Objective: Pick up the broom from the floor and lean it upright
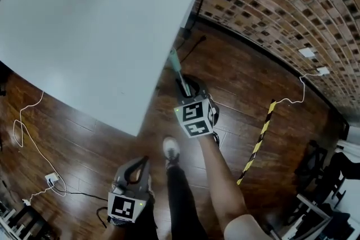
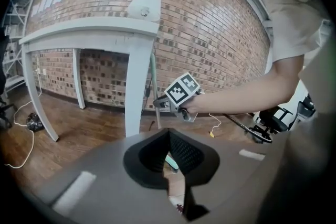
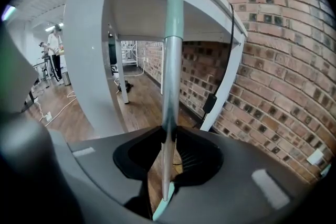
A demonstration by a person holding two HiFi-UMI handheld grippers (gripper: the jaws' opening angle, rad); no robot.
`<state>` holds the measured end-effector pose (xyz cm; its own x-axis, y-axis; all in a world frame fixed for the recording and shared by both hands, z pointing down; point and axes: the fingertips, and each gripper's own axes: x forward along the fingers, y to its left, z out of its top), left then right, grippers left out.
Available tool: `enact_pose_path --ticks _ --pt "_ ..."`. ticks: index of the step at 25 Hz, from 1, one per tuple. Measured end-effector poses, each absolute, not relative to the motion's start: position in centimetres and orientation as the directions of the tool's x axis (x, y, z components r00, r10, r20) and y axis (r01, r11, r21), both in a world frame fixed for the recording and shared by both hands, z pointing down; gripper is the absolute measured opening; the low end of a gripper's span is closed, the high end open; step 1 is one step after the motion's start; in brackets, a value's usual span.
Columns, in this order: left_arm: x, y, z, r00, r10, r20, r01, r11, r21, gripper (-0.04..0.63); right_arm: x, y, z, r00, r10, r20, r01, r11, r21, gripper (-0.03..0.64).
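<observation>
The broom (image 3: 170, 60) stands almost straight up. It is close to the corner of the white bench (image 1: 84, 25), next to a bench leg (image 3: 92, 60) and the brick wall (image 3: 273, 60). Its top reaches up by the bench's edge, but I cannot tell if it touches there. Its green bottom end is down low, mostly hidden behind the claw.

The right claw (image 3: 169, 136) has the stick between its two jaws, and they look closed on it. The left claw (image 2: 169, 134) is back beside the person's leg, well apart from the broom. Its jaws are together with nothing in them.

What could go wrong? The broom may not be resting on anything yet. If the right claw lets go too soon, the stick could tip over and fall flat.

The stick is round and the bench's edge is thin and smooth. So the top could roll along the edge and slip off the corner. The wooden floor (image 1: 253, 81) looks shiny, so the bottom end could slide out.

If the broom stands too straight, a small bump could push it back toward the person. The person's shoe (image 1: 171, 149) is near, and one step could knock it. A black cable (image 3: 231, 50) hangs down by the wall just past the bench, and the stick could catch on it.

The other claw is too far off to catch the broom in time.
</observation>
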<state>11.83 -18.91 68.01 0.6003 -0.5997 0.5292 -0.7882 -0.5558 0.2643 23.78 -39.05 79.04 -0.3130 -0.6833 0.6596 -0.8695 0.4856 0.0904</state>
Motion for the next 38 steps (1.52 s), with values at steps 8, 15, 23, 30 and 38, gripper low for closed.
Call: enact_pose_path --ticks 8,15,23,30,38 --pt "11.5 -18.7 67.7 0.605 -0.604 0.519 -0.786 -0.555 0.27 0.001 23.9 -40.1 77.8 -0.341 -0.713 0.613 -0.875 0.479 0.071 0.176" --pt "11.6 -18.6 67.7 0.606 -0.603 0.519 -0.786 -0.556 0.273 0.0 24.2 -39.1 77.8 -0.341 -0.693 0.635 -0.869 0.49 0.067 0.199" --pt "11.6 -19.6 65.2 0.63 -0.612 0.478 -0.773 -0.556 0.306 0.002 26.3 -32.9 76.4 -0.304 -0.667 0.68 -0.906 0.424 0.01 0.198" --pt "9.8 -20.1 58.8 0.638 -0.641 0.428 -0.764 -0.595 0.249 0.002 28.3 -27.0 67.8 -0.225 -0.762 0.608 -0.962 0.273 -0.014 0.156" --pt "6.2 -14.9 50.4 0.682 -0.597 0.423 -0.703 -0.693 0.156 0.001 26.6 -19.8 52.6 -0.196 -0.883 0.425 -0.971 0.234 0.038 0.014"
